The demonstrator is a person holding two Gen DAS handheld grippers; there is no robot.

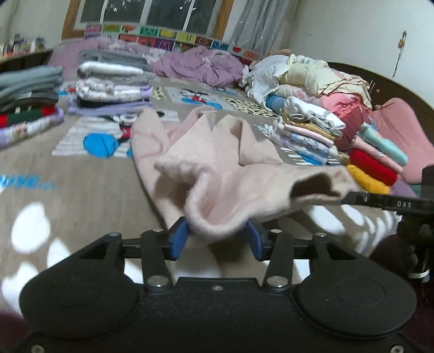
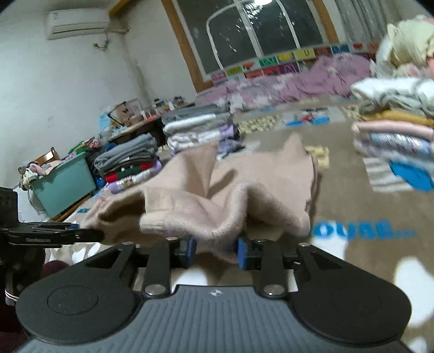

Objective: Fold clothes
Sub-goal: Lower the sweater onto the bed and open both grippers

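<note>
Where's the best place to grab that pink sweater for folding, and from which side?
Grip the pink sweater along its thick near hem, approaching low from the near bed edge. That rolled edge faces both hand-held grippers; the left and right already pinch it there, apart.

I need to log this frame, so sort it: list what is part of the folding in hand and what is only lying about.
In the job:
- pale pink garment
- left hand-held gripper, shut on its edge
- right hand-held gripper, shut on its edge

Lying about:
- folded stacks
- purple bedding
- teal bin
- air conditioner
</note>
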